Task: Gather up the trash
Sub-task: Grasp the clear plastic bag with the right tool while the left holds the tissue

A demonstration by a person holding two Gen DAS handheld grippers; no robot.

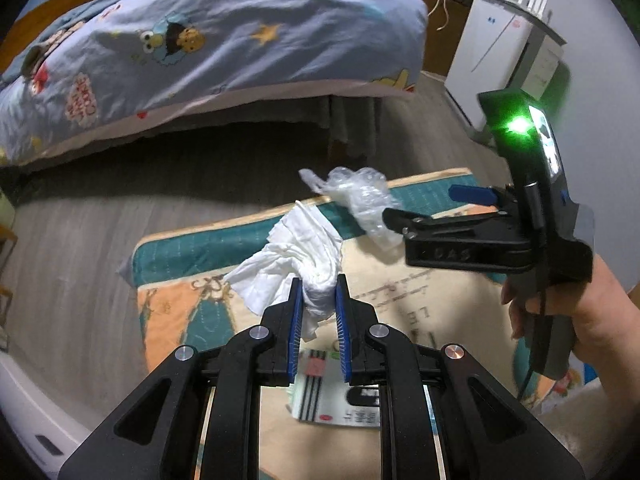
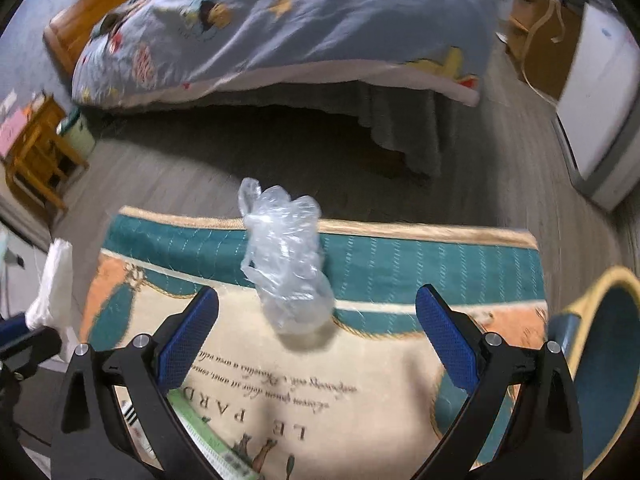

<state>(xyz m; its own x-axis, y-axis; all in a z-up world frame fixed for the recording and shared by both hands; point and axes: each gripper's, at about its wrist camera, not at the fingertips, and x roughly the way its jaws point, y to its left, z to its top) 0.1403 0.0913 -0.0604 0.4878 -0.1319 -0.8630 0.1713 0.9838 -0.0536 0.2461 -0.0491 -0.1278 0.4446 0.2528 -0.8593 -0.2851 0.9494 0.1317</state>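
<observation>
- You're mid-pickup here: your left gripper [image 1: 318, 300] is clenched on the white tissue [image 1: 298, 256], the blue pads pinching its twisted neck while the loose end fans out to the far left over the rug [image 1: 168, 252].
- Your right gripper [image 2: 318, 320] is released, jaws spread wide with nothing pressed between the pads.
- The crumpled clear plastic wrap [image 2: 286, 264] sits in the gap ahead of those open jaws, over the teal band at the rug's far edge. It looks airborne or just let go, but the blur means I can't tell if it's resting on the rug or not.
- From the left wrist view the wrap shows up just off the tip of the right gripper, to the right of the tissue and a bit farther away.
- So I'd judge: tissue secured, plastic is the piece in play.
- Next move, if you ask me: get the open jaws around the wrap's thickest part and squeeze gently, since it's light, springy stuff that'll probably squirt out sideways.
- The blue bin with the yellow rim [image 2: 600, 344] at the near right looks like the drop spot, so both pieces likely go there.
- Count: two grippers, one tissue, one plastic wrap, one printed paper packet [image 1: 340, 400] lying on the rug under your left gripper, one rug, one bin, one bed [image 1: 224, 40] at the far side.
- That packet might be trash too, can't say for sure.
</observation>
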